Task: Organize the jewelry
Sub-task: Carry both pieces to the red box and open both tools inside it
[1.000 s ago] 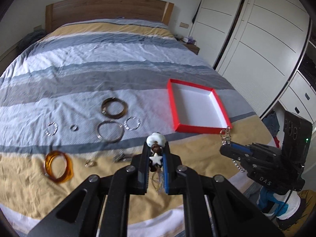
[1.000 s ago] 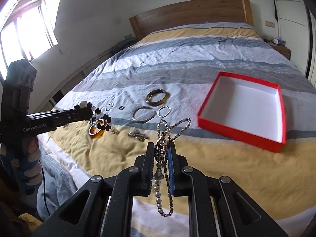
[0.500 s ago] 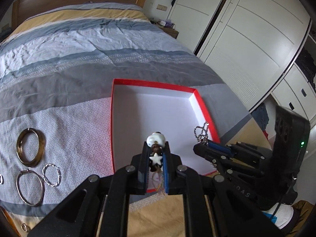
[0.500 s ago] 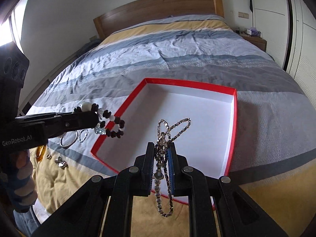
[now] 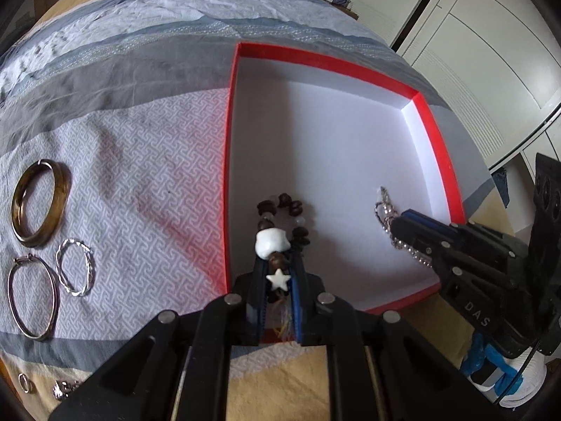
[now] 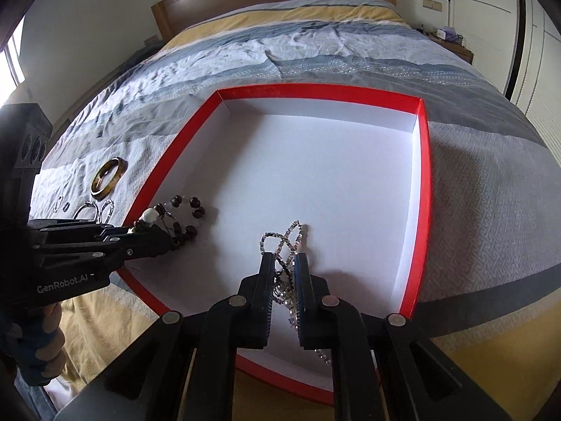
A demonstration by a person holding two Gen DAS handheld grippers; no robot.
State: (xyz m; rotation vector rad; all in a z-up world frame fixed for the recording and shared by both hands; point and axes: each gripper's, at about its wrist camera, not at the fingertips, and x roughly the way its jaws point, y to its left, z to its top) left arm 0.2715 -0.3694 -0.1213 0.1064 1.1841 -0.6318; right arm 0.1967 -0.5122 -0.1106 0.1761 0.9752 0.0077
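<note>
Two tongs hang over one red box (image 6: pixel 425 189) on the striped bed (image 5: pixel 105 129), each loaded. The left tongs (image 5: pixel 277 273), clamped on a beaded bracelet (image 5: pixel 284 221), have just eased their grip slightly; its dark beads droop onto the white floor near the box's left wall. The right tongs (image 6: pixel 284 263) have just tightened on a sparkling chain (image 6: pixel 284 242), whose loops sit straight ahead of the tips, low over the middle of the box. Each piece lies directly below and ahead of its own tongs, so release looks like the next step. Whether the chain already touches the floor is hard to tell. Bangles (image 5: pixel 38 207) and small rings (image 5: pixel 75 266) wait on the bed left of the box, nearer the left hand; some are cut off at the frame's edge.
</note>
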